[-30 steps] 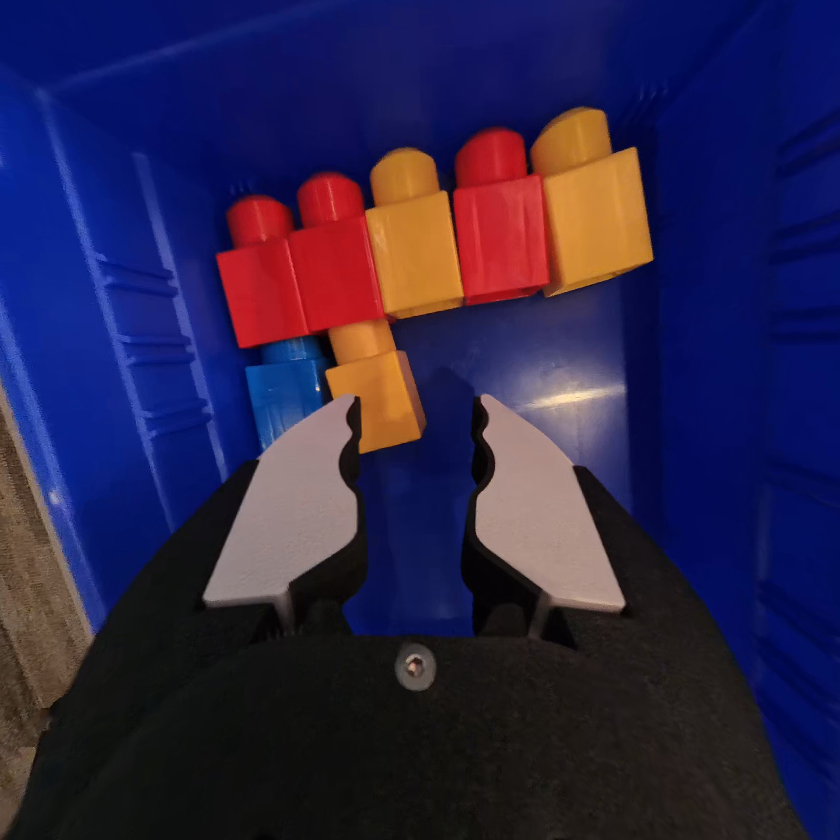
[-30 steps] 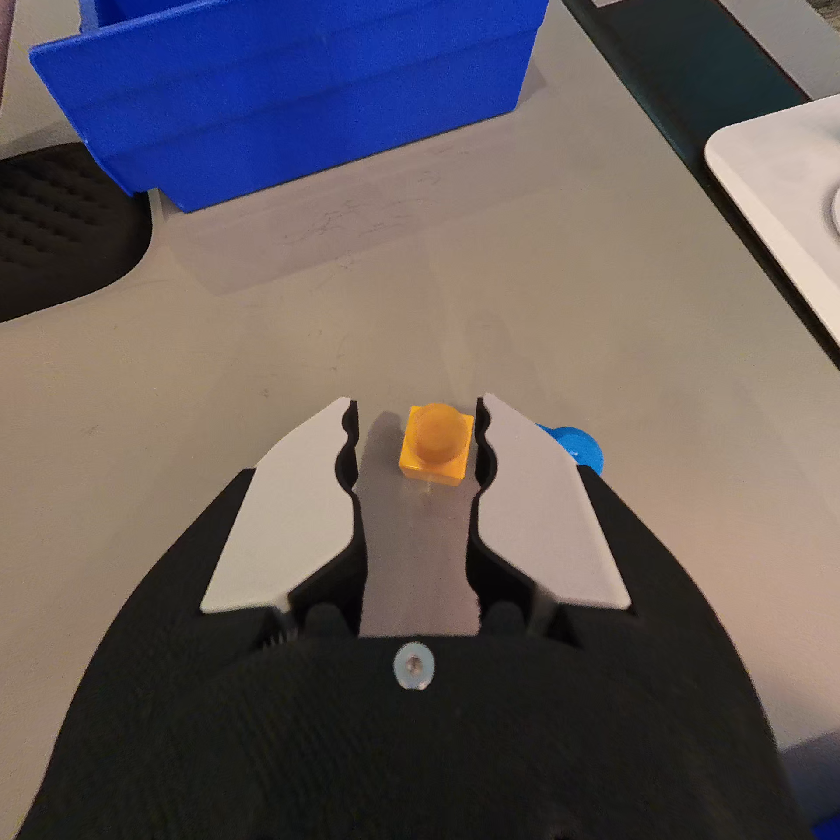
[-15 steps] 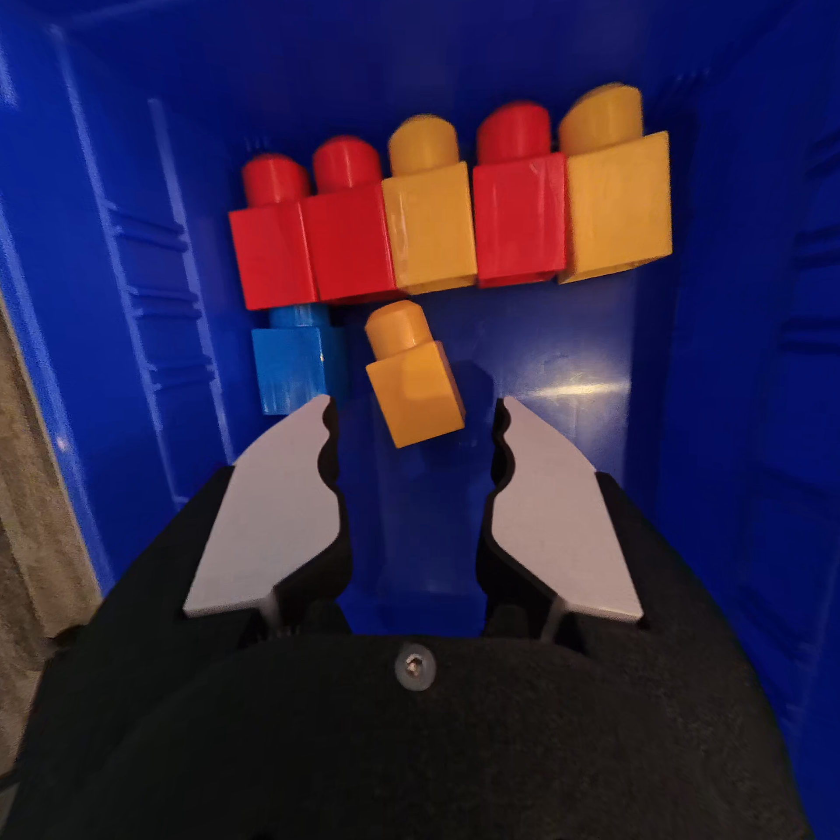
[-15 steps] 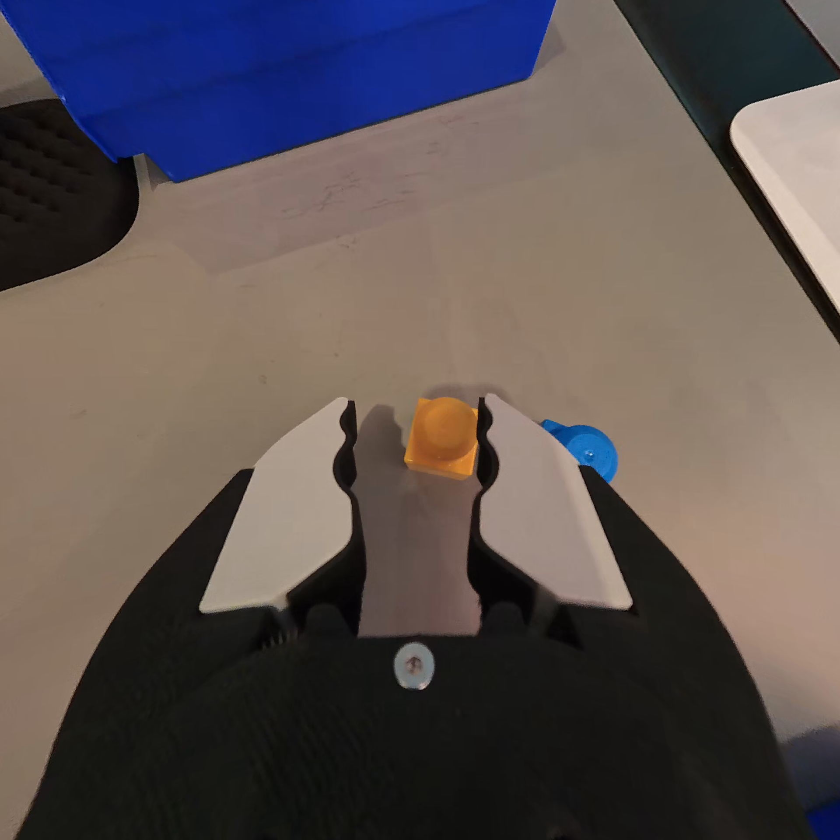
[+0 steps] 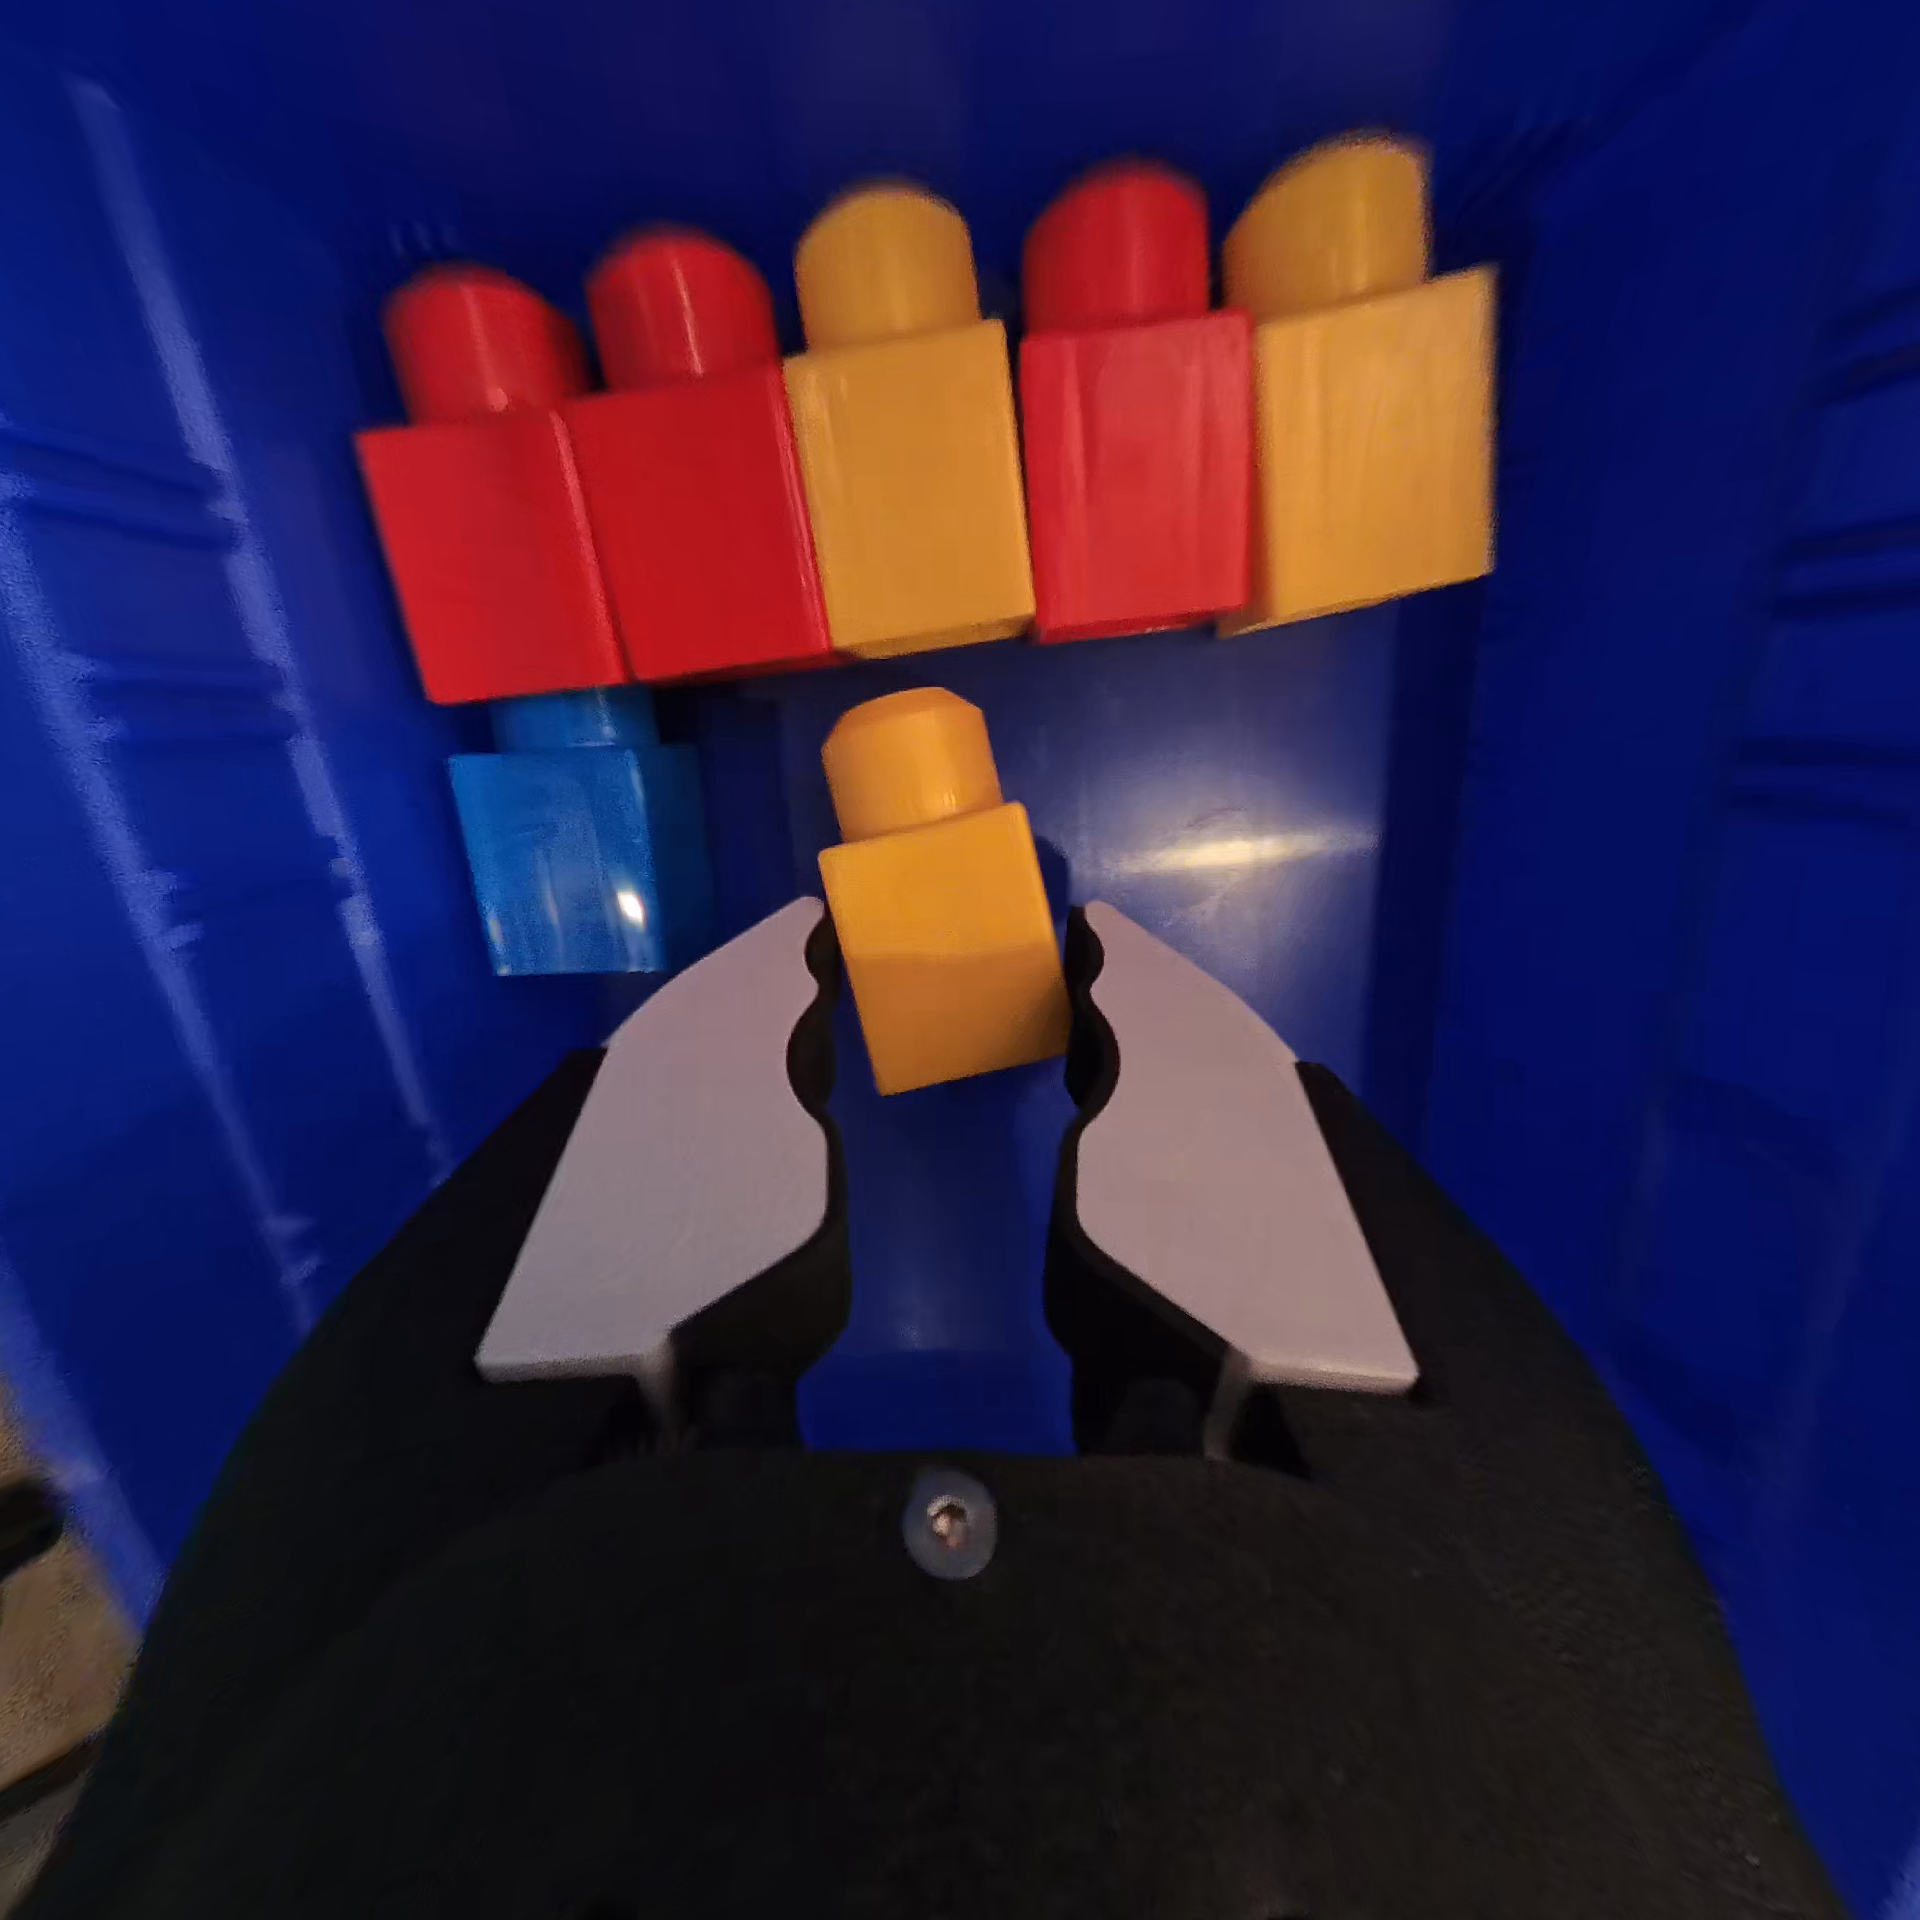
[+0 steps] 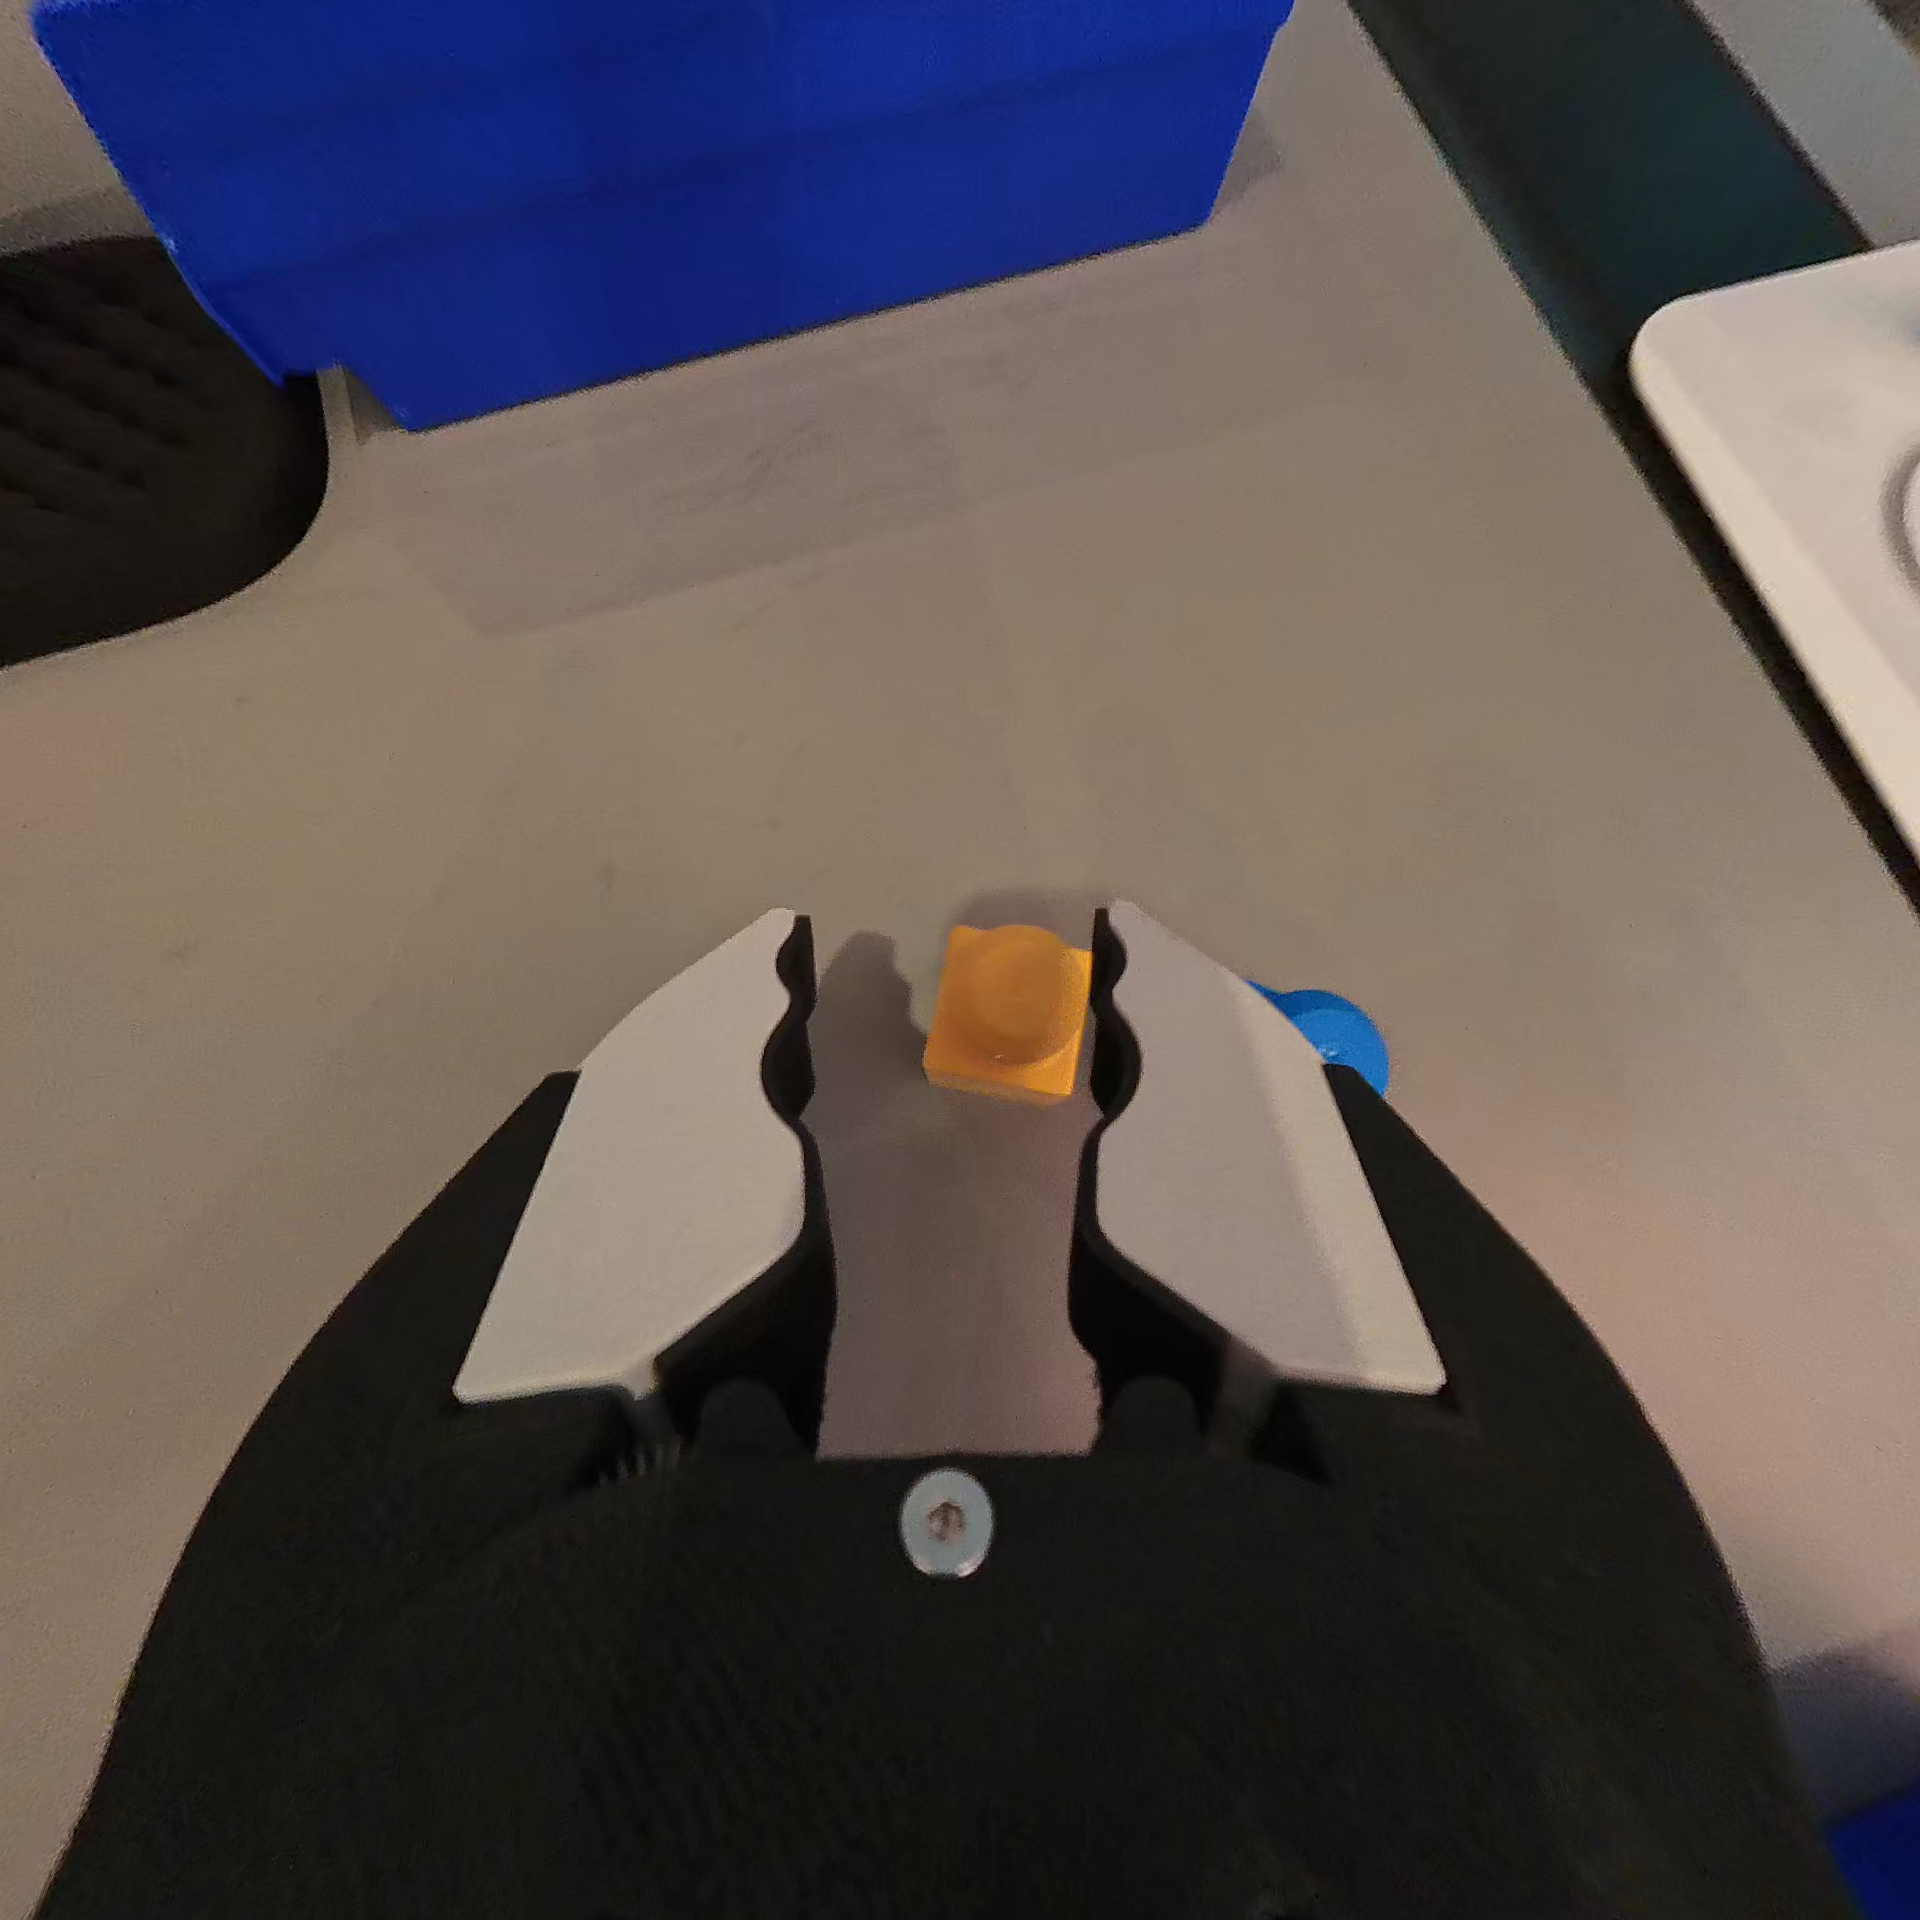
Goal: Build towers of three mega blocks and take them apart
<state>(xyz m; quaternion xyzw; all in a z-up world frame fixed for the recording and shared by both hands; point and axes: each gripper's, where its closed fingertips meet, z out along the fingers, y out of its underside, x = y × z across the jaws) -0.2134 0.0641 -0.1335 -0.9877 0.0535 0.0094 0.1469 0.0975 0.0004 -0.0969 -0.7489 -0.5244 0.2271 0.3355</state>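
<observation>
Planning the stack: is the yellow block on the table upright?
Upright: the yellow block sits stud-up on the table.

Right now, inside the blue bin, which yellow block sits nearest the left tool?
The lone yellow block lying between the left tool's fingertips. The other two yellow blocks lie farther off, in the row with the red ones.

left cam close inside blue bin (image 5: pixel 1662 935); right cam above table (image 6: pixel 1039 623).

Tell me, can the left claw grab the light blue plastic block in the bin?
Probably not yet: a yellow plastic block sits between the left claw, and the light blue plastic block lies off left.
</observation>
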